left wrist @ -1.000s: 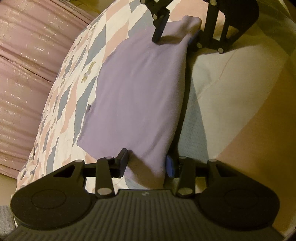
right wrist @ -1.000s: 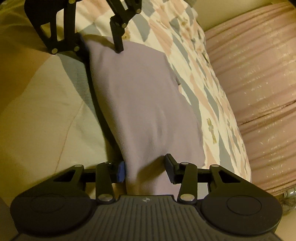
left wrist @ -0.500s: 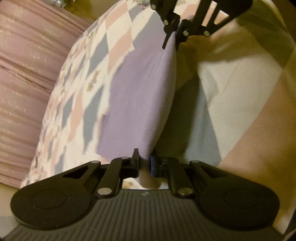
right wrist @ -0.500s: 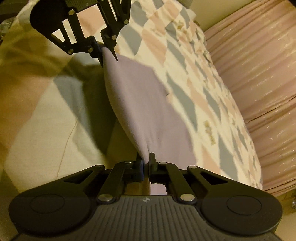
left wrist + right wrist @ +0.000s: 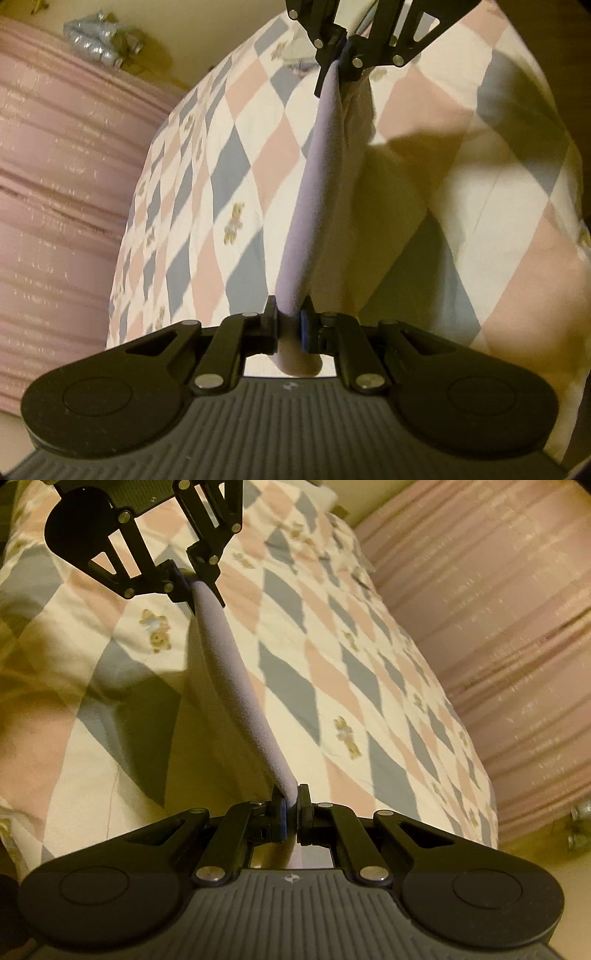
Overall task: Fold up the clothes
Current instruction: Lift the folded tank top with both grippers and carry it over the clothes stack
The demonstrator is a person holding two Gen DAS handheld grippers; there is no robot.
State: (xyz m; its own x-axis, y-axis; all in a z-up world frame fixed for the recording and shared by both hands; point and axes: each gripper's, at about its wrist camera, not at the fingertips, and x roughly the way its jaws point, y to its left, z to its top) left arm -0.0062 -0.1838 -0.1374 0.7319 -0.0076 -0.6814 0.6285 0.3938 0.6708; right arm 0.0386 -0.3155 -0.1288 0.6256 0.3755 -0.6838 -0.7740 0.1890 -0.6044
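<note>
Lilac fleece garment (image 5: 317, 192) hangs taut, pinched between both closed grippers, left gripper (image 5: 289, 325) and right gripper (image 5: 291, 806); lower both evenly onto quilt (image 5: 332, 672), keeping edge straight

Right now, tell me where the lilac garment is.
The garment hangs stretched between the left claw and right claw, above the quilt.

Lavender garment (image 5: 314, 206) stretched taut, edge-on (above quilt).
</note>
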